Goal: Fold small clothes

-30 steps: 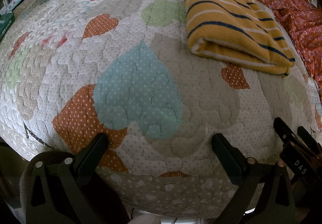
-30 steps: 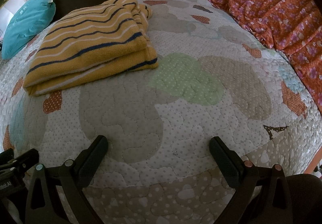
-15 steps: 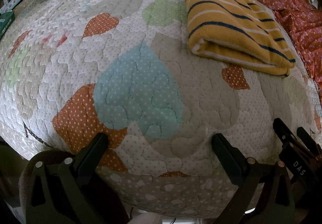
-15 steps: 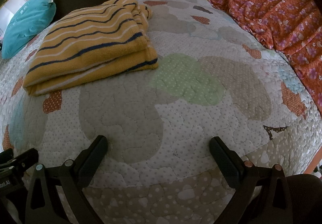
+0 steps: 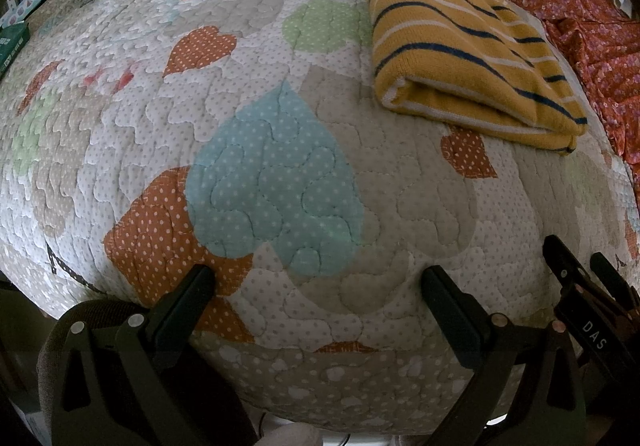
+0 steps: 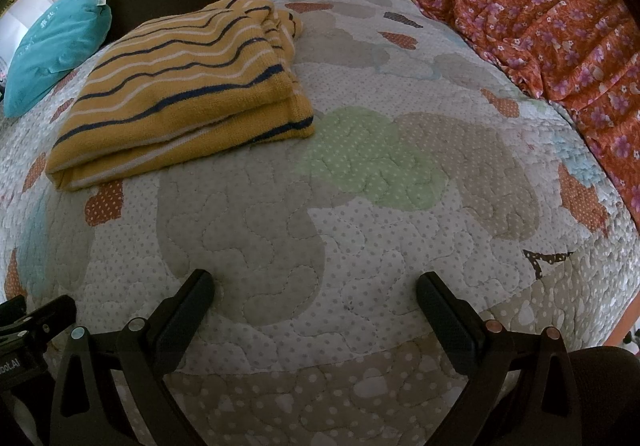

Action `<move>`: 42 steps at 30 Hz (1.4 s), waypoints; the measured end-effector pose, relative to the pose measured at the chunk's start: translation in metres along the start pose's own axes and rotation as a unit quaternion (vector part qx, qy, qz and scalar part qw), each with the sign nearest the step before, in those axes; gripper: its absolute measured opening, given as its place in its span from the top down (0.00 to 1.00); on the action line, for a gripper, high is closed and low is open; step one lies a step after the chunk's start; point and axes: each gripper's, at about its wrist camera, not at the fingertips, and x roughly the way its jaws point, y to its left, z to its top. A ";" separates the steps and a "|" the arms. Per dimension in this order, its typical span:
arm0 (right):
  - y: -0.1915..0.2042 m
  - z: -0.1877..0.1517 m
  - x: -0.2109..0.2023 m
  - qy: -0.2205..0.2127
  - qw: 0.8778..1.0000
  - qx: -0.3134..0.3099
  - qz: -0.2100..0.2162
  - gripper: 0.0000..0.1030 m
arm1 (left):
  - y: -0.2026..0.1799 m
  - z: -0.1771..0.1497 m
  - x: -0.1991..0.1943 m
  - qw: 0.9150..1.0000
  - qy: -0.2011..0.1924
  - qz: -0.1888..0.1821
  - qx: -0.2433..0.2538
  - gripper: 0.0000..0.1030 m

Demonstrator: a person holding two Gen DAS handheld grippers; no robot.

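Observation:
A yellow garment with navy and white stripes (image 5: 464, 57) lies folded in a thick rectangle on the quilted heart-pattern bedspread (image 5: 280, 173), at the upper right in the left wrist view. In the right wrist view the garment (image 6: 180, 93) lies at the upper left. My left gripper (image 5: 318, 282) is open and empty, near the quilt's front edge, well short of the garment. My right gripper (image 6: 316, 286) is open and empty, also near the front edge. The right gripper's fingers (image 5: 576, 278) show at the lower right of the left wrist view.
An orange floral cloth (image 6: 520, 5) is bunched along the far and right side of the bed. A teal pillow (image 6: 56, 45) lies at the far left. Boxes (image 5: 16, 33) stand off the bed's left side. The quilt (image 6: 360, 205) drops off at the front edge.
The left view has shifted very slightly, so the garment sits a touch lower in frame. Both grippers stay open and the garment has not moved.

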 end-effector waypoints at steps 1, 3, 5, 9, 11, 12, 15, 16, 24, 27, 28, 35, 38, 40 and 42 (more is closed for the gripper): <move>-0.001 0.001 0.000 0.000 1.000 0.000 0.000 0.01 | 0.000 0.000 0.000 1.000 0.000 0.000 0.000 0.00; -0.001 0.001 0.000 -0.001 1.000 0.000 0.000 0.01 | 0.000 0.000 0.000 1.000 0.000 0.000 0.000 0.00; -0.001 0.001 0.000 -0.001 1.000 0.001 0.000 0.01 | 0.000 0.000 0.000 1.000 0.000 0.000 0.000 0.00; -0.001 0.001 0.001 -0.001 1.000 0.001 -0.001 0.01 | 0.000 0.000 0.000 1.000 0.000 0.000 0.000 0.00; -0.002 0.003 0.001 -0.001 1.000 0.001 -0.001 0.01 | 0.000 -0.001 0.000 1.000 0.000 0.000 0.000 0.00; -0.001 0.001 0.001 -0.001 1.000 0.001 -0.001 0.00 | 0.000 0.000 0.000 1.000 0.000 0.000 0.000 0.00; -0.001 0.001 0.001 -0.001 1.000 0.001 -0.001 0.00 | 0.000 0.000 0.000 1.000 0.000 0.000 0.000 0.00; -0.001 0.001 0.001 -0.001 1.000 0.001 -0.001 0.00 | 0.000 -0.001 0.000 1.000 0.000 0.000 0.000 0.00; 0.000 0.001 0.001 -0.002 1.000 0.001 -0.001 0.01 | 0.000 -0.001 0.000 1.000 -0.001 0.000 0.000 0.00; 0.000 0.001 0.001 -0.002 1.000 0.001 -0.001 0.01 | 0.000 -0.001 0.000 1.000 -0.001 0.000 0.000 0.00; 0.000 0.001 0.001 -0.002 1.000 0.001 -0.001 0.01 | 0.000 -0.001 0.000 1.000 -0.001 0.000 0.000 0.00; 0.000 0.000 0.001 -0.002 1.000 0.002 -0.002 0.00 | 0.000 -0.001 0.000 1.000 -0.001 0.000 -0.001 0.00; 0.000 0.001 0.001 -0.002 1.000 0.002 -0.002 0.00 | 0.000 -0.001 -0.001 1.000 -0.001 0.000 -0.001 0.00; 0.000 0.001 0.001 -0.002 1.000 0.002 -0.002 0.00 | -0.001 -0.001 0.000 1.000 -0.002 0.001 -0.001 0.00; 0.001 -0.001 0.000 -0.002 1.000 0.002 -0.002 0.00 | -0.001 -0.001 0.000 1.000 -0.003 0.001 -0.001 0.00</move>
